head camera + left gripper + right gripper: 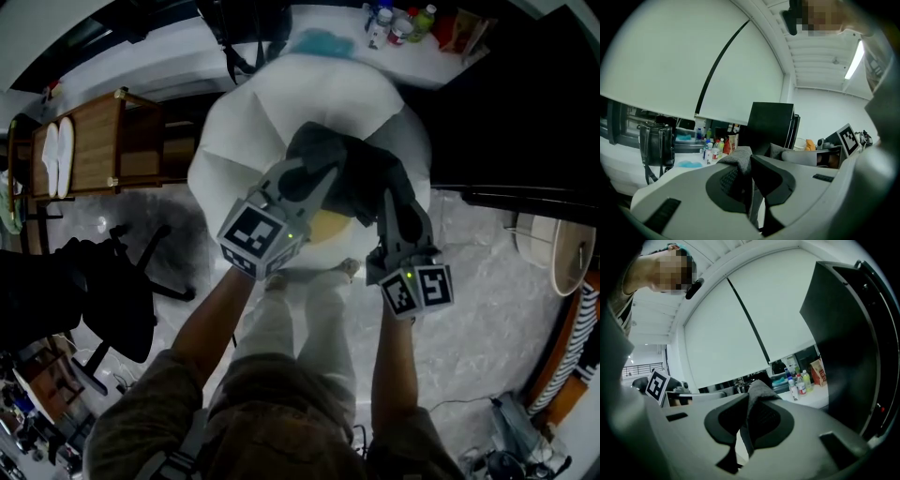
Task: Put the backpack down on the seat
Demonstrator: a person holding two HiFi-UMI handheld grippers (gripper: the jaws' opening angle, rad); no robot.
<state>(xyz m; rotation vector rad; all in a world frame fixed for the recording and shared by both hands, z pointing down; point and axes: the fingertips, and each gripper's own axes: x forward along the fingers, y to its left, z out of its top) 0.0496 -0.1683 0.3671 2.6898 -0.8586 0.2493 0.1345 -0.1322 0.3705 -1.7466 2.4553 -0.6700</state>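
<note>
Left gripper (pixel 314 176) and right gripper (pixel 389 199) jaws pinch backpack (pixel 361 169) fabric (a fold each); white seat (pixel 244 131) beneath.

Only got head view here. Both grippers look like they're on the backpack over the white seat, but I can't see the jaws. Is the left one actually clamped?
Observer: Yes. In the left gripper view, the left gripper has its jaws pinched on a fold of the grey backpack.
Operator: Right one?
Observer: Same. In the right gripper view, the right gripper has its jaws closed on a grey fold that sticks up past the tips.
Operator: What's beyond the seat, higher up?
Observer: White roller blinds, drawn most of the way down, behind the bottles.
</note>
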